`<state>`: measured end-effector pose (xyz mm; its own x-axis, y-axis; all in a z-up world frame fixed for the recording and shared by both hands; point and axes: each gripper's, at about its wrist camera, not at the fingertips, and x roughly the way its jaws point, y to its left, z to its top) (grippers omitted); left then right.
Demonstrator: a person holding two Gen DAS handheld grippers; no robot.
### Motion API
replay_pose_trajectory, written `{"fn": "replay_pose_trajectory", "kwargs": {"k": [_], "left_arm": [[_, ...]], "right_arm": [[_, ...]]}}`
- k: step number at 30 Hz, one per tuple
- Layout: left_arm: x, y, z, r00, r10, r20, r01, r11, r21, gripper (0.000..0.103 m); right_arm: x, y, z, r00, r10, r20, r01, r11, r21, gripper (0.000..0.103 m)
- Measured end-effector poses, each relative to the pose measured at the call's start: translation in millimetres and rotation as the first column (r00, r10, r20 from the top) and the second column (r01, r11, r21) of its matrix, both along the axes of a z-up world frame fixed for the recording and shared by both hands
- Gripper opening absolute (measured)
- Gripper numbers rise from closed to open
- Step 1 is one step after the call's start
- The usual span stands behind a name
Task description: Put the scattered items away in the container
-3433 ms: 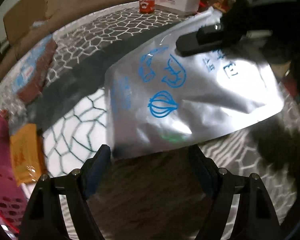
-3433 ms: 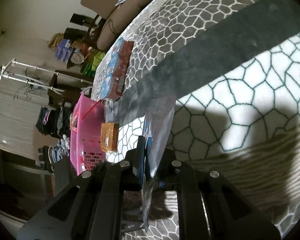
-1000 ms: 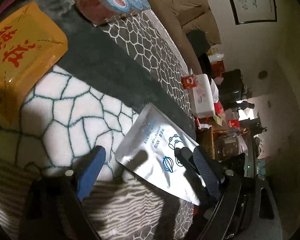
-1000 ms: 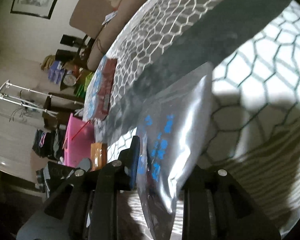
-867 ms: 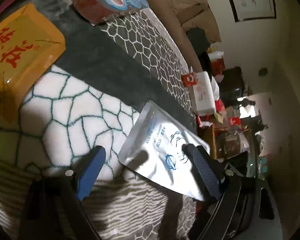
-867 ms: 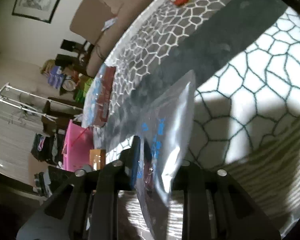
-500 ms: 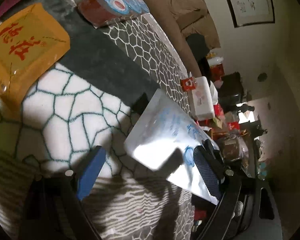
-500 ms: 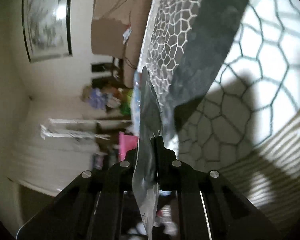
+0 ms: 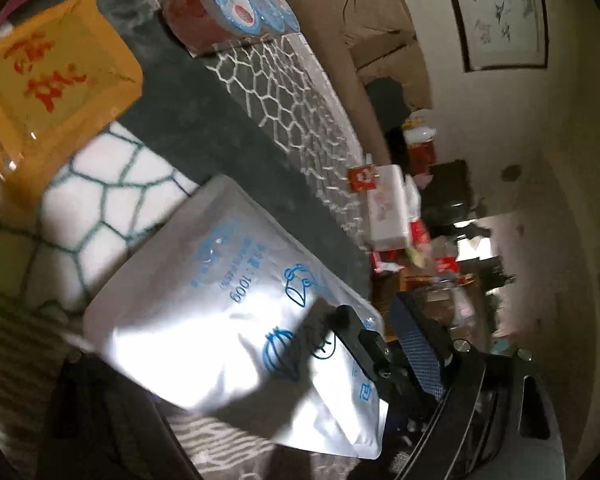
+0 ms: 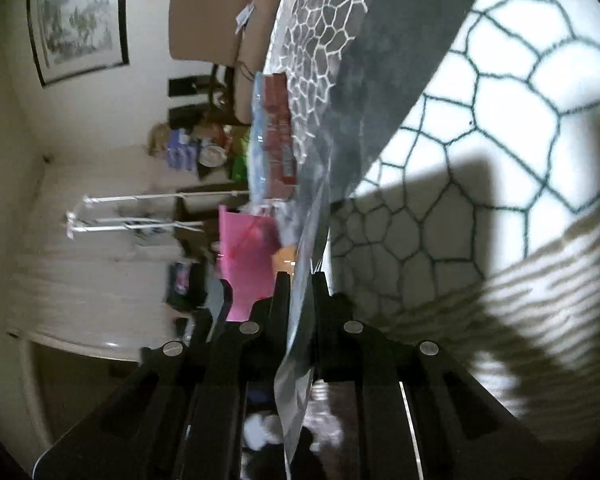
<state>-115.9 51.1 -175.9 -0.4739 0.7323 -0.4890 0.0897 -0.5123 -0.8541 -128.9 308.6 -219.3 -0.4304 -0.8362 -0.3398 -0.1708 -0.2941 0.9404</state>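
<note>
1. While the silver pouch [image 9: 228, 320] hangs pinched by one corner, the job is to carry it leftward to the pink basket [image 10: 246, 260], which shows beyond the table edge in the right wrist view.
2. Starting at the left, the orange packet [image 9: 48, 92] lies flat on the patterned tablecloth [image 9: 112, 200], with the pack of jelly cups [image 9: 228, 12] past it on the dark stripe. Both are still out of the basket, so the pouch's path should pass above them, not drag across.
3. In the middle, the pouch is held clear above the cloth and casts a shadow on it. Being thin and limp, it will likely swing, so a slow, level carry suits it best.
4. Further right, the right gripper [image 10: 300, 280] has its jaws pressed together on the pouch's edge, seen edge-on between them. The bite looks shallow. I would keep the squeeze firm until the pouch is over the basket.
5. As for the left gripper [image 9: 240, 380], one blue pad shows on the right and the pouch hides the other side. Its jaws look spread, gripping nothing. It should stay out of the way.
</note>
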Motion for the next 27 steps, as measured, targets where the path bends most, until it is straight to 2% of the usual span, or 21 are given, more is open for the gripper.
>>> {"fn": "replay_pose_trajectory", "kwargs": {"k": [2, 5, 7, 8, 11, 14, 17, 20, 22, 23, 27], "left_arm": [[-4, 0, 1, 0.999, -0.016, 0.036, 0.019, 0.997, -0.075, 0.085], [-6, -5, -2, 0.998, -0.014, 0.068, 0.021, 0.995, -0.098, 0.069], [-7, -5, -4, 0.996, -0.026, 0.09, 0.038, 0.991, -0.129, 0.054], [-8, -3, -3, 0.994, -0.049, 0.097, 0.064, 0.985, -0.16, 0.051], [-10, 6, 6, 0.988, -0.129, 0.08, 0.145, 0.96, -0.238, 0.048], [-12, 8, 7, 0.984, -0.159, 0.079, 0.174, 0.951, -0.257, 0.046], [-16, 10, -1, 0.975, -0.192, 0.111, 0.215, 0.943, -0.253, 0.046], [-17, 20, 6, 0.965, -0.24, 0.107, 0.263, 0.904, -0.337, 0.045], [-15, 32, 13, 0.958, -0.273, 0.087, 0.283, 0.854, -0.436, 0.046], [-12, 36, 15, 0.956, -0.285, 0.074, 0.285, 0.831, -0.477, 0.046], [-4, 46, 20, 0.955, -0.297, 0.025, 0.254, 0.767, -0.589, 0.043]], "right_arm": [[0, 1, -4, 1.0, 0.008, 0.02, -0.008, 1.0, 0.01, 0.01], [1, 4, -4, 0.999, 0.013, 0.029, -0.013, 1.0, 0.022, 0.01], [2, 6, -3, 1.0, 0.017, 0.024, -0.018, 0.999, 0.037, 0.01], [3, 6, -1, 1.0, 0.02, 0.021, -0.021, 0.998, 0.051, 0.01], [4, 8, 6, 0.999, 0.036, 0.011, -0.037, 0.991, 0.129, 0.011], [4, 10, 8, 0.998, 0.058, 0.015, -0.06, 0.988, 0.14, 0.012], [0, 6, 12, 0.994, 0.105, 0.031, -0.11, 0.971, 0.213, 0.013], [2, -4, 15, 0.986, 0.16, 0.047, -0.167, 0.92, 0.356, 0.019], [6, -9, 21, 0.983, 0.181, 0.037, -0.18, 0.89, 0.419, 0.019], [7, -12, 25, 0.981, 0.19, 0.031, -0.183, 0.87, 0.458, 0.019], [13, -27, 36, 0.973, 0.231, -0.003, -0.186, 0.791, 0.583, 0.016]]}}
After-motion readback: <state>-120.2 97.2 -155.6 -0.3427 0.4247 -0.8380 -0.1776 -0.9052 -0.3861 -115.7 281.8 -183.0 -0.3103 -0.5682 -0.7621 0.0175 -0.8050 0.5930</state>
